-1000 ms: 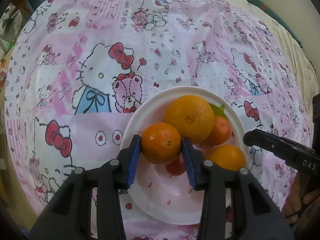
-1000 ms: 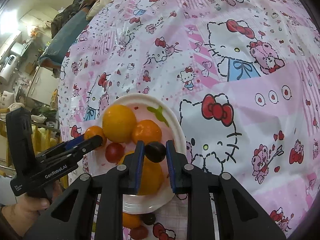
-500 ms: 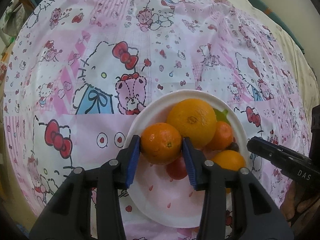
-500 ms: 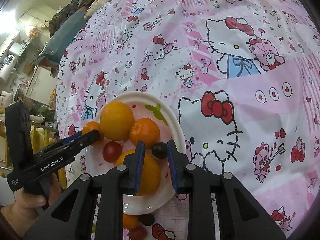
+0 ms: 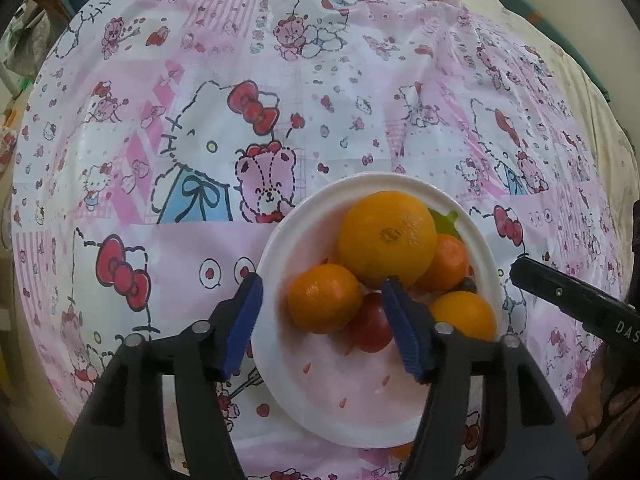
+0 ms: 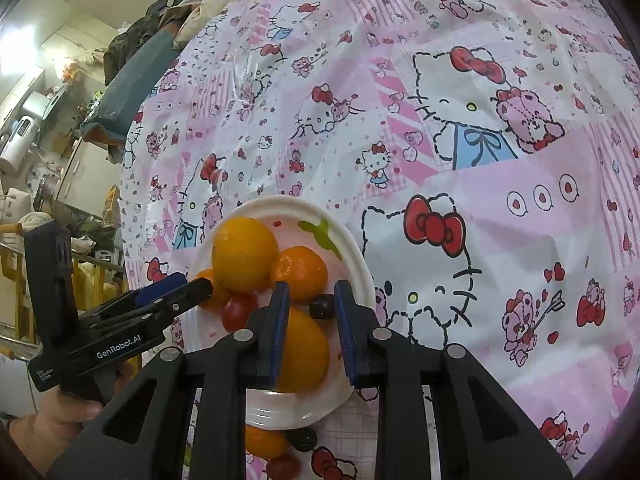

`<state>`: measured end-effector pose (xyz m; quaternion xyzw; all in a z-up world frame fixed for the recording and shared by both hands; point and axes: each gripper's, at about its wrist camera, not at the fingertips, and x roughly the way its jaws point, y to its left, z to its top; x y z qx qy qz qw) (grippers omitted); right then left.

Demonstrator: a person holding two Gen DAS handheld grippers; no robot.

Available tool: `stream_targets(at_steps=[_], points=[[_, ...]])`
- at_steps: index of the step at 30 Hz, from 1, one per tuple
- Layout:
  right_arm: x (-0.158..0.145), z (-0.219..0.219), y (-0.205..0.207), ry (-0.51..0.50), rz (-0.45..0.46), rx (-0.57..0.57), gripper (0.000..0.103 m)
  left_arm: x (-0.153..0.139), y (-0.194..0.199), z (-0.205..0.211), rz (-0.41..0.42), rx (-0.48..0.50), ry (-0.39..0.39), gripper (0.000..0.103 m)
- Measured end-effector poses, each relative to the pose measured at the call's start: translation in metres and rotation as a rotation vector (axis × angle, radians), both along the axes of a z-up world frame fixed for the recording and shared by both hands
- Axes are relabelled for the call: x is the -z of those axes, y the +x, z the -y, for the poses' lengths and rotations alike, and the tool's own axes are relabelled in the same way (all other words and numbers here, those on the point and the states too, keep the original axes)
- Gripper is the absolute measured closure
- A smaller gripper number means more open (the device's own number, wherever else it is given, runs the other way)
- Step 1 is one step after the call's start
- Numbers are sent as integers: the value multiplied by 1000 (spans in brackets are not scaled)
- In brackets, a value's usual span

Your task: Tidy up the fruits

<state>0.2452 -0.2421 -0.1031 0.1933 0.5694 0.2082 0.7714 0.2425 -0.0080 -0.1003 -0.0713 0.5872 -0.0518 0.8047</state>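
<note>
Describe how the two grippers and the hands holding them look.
Both the left gripper and right gripper are matte black plastic with ribbed blue pads and silver pivot screws. White lettering reads "GenRobot.AI" on the left. A bare hand grips its black handle.

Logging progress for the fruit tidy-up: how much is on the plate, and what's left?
Done: the white plate holds a big orange, three mandarins, a red tomato and a dark grape. In hand: nothing; the left tool and right tool stand open over the plate. Left: a mandarin, dark fruit and red fruit on the tablecloth.
</note>
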Motion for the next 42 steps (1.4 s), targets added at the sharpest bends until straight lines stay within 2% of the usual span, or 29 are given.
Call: stream_targets(at_steps=[4,6,7,8,9,10,13,21,31,42], points=[[-3,-1,0,-15,15,-3,77,-8,-2,-1,33,4,23,37],[-3,1,1,-24,11,9,72,-9,-3,0,40,5,31,36],[-3,3,0,-34,12,17,60,-10,-4,0,44,7,36,36],[-4,4,0,-37,16,24,41,-11,-6,0,48,9,43,33],[-5,5,-1,-36,25,32,36,-12,-6,1,51,9,48,31],[-7,6,-2,-38,35,41,34,-14,-9,1,59,7,53,27],[-11,8,-3,-31,38,47,34,-21,-15,0,76,-4,67,24],[-30,19,-18,-8,69,77,34,-39,-36,-3,114,-21,82,24],[-60,25,-56,-1,130,66,33,-62,-72,-5,143,-33,76,24],[-61,36,-94,20,113,81,33,-71,-108,-6,169,-39,73,24]])
